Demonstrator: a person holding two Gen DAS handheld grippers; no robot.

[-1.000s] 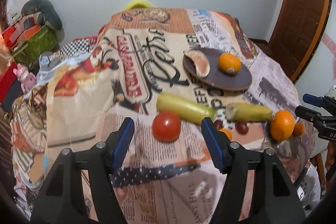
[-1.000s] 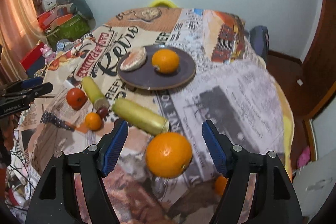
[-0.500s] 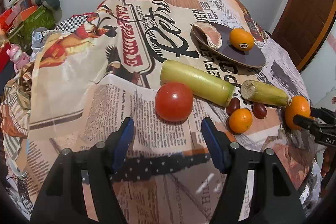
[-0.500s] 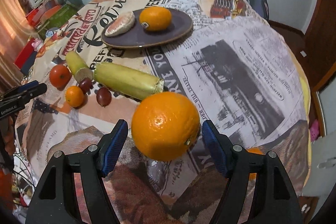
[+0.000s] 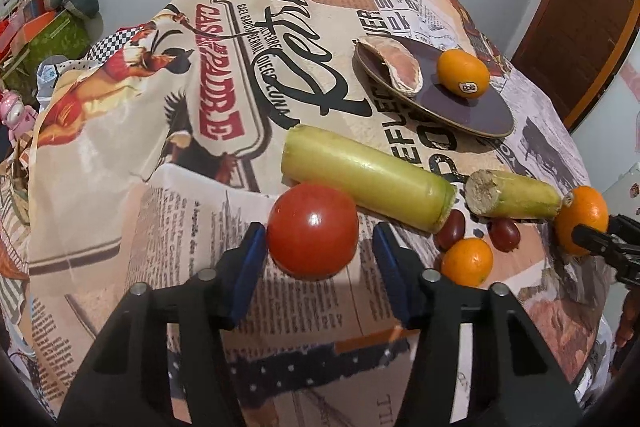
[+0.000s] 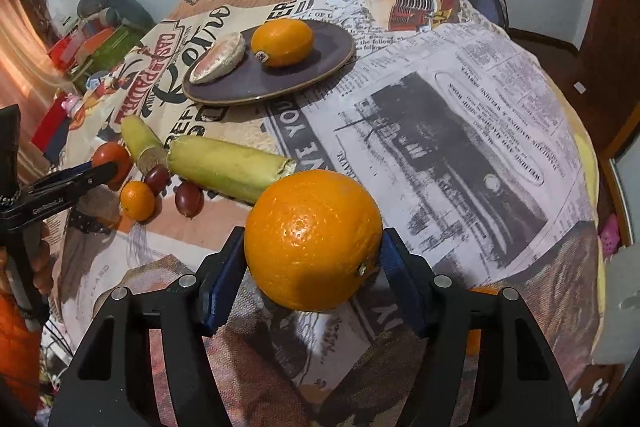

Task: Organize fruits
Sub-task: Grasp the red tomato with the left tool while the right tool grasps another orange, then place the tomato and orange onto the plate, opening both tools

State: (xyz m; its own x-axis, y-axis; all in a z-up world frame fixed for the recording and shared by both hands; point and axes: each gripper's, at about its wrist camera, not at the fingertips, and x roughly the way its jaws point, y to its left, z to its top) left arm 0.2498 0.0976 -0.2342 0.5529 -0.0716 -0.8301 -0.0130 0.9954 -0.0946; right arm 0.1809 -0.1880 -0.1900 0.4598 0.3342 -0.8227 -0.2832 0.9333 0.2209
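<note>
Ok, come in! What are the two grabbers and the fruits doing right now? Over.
Left gripper open around the tomato. Right gripper shut on the big orange. Plate holds one orange and a fruit wedge. Path to plate: corn pieces between.

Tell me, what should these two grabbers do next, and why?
Probably close both. The left gripper straddles the tomato, with its pads beside it and a gap on the right. The right gripper brackets the big orange. Then carry them toward the plate.

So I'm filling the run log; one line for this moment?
left gripper: open around tomato | right gripper: shut on large orange
</note>
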